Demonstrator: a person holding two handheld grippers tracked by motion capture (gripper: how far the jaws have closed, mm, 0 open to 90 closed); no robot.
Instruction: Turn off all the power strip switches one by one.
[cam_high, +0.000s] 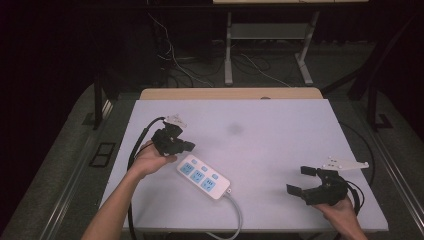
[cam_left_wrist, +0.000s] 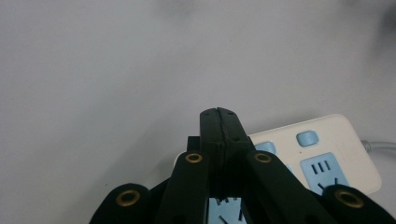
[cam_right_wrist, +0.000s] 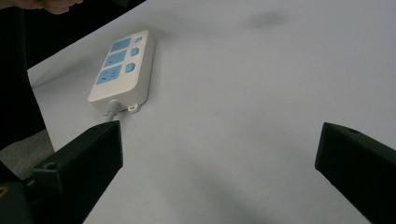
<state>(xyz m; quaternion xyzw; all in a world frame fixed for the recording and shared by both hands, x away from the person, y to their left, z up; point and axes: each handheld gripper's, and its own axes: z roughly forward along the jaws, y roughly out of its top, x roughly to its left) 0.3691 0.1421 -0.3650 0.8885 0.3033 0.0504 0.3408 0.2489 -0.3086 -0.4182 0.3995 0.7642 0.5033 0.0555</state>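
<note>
Left gripper (cam_high: 186, 145), jaws pressed together, hovers at the far-left end of the white-and-blue plastic power strip (cam_high: 204, 176); right gripper (cam_high: 303, 180), jaws spread, near right.

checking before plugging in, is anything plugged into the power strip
No, the three blue sockets on the power strip lie bare in the right gripper view, with nothing plugged into them.

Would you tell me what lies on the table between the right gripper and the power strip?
Nothing: in the high view, bare table separates the right gripper from the power strip.
</note>
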